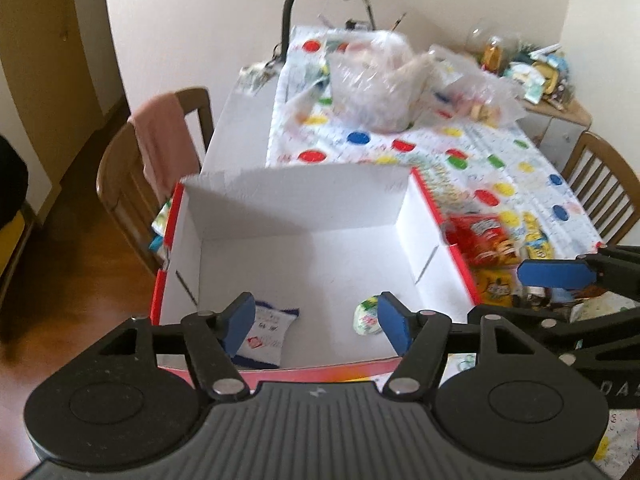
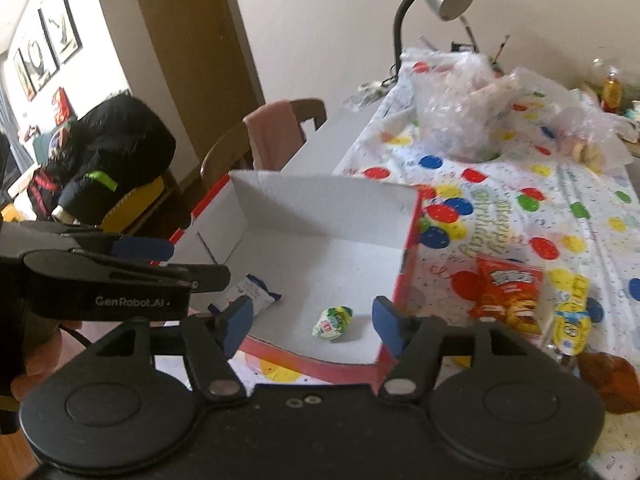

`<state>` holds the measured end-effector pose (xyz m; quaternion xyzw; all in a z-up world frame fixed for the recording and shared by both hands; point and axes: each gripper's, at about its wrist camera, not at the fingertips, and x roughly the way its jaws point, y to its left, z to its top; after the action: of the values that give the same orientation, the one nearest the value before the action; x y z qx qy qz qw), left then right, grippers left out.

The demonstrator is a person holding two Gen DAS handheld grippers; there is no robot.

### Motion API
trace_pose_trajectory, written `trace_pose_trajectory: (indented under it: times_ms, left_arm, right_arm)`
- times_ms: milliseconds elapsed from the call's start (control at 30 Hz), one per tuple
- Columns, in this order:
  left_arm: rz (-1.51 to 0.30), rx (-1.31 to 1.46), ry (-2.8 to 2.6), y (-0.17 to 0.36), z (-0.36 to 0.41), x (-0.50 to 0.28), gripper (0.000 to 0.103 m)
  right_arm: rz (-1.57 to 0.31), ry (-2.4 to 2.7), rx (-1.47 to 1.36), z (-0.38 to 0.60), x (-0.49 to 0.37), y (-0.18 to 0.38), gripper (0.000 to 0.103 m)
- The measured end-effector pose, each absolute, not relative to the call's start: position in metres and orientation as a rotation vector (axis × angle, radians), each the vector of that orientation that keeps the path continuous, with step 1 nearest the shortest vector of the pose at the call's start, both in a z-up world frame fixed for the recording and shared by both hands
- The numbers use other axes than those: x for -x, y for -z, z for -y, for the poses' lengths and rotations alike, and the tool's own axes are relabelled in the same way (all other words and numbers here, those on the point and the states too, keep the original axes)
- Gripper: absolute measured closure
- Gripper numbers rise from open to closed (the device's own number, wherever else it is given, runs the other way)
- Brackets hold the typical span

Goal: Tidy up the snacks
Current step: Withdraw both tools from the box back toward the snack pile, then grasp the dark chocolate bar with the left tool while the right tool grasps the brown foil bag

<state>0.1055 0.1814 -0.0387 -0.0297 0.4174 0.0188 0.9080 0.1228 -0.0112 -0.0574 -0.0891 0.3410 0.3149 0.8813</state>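
White cardboard, edged in red outside, forms the open box [image 1: 304, 248] standing at the near left corner of the table [image 2: 500, 208], which wears a party cloth of coloured dots. Two snacks already lie on the box floor: a white pouch with blue ends [image 1: 266, 330] near the front left corner, and a small rounded green-and-white wrapped sweet [image 2: 333, 322] toward the front right.

Outside the box, just beside its right wall, lies a flat red crisp packet [image 2: 506, 296], with a yellow wrapped packet [image 2: 570, 312] touching its right side; a crumpled orange-brown wrapper [image 2: 610, 376] sits nearer the table's front edge.

Both pairs of tongs are spread and hold nothing. The left tongs [image 1: 316, 326] hover over the box's front wall; the right tongs [image 2: 312, 322] hang just in front of the same wall, with the loose snacks off to their right.

The red packet is probably light, air-filled and slick, and its contents brittle. A gentle pinch on the crimped top seam or a corner should serve better than squeezing its middle. The yellow one looks soft and equally slippery, so an end seam seems the safer hold.
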Motion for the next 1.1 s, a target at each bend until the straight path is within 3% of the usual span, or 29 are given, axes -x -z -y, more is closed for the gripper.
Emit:
trace_pose_trajectory:
  times_ms: [133,367,533,1100]
  left_arm:
    - [-0.826,0.046,-0.021,0.03,-0.168,-0.098,0.034]
    - [-0.793,0.055,0.037,0.023,-0.135,-0.092,0.029]
    - [-0.778,0.069,0.059,0.023,-0.107,-0.093,0.025]
    - [-0.893,0.074,0.15,0.067,-0.003,-0.118,0.021]
  right_arm:
    - [-0.688,-0.638,0.164,0.031,-0.114,0.048,0.025]
    - [-0.659,-0.597,0.118,0.075,-0.105,0.037,0.017]
    - [-0.634,-0.582,0.104,0.111,-0.101,0.03,0.003]
    - [-0.715,-0.484,0.161,0.244,-0.136,0.061,0.0]
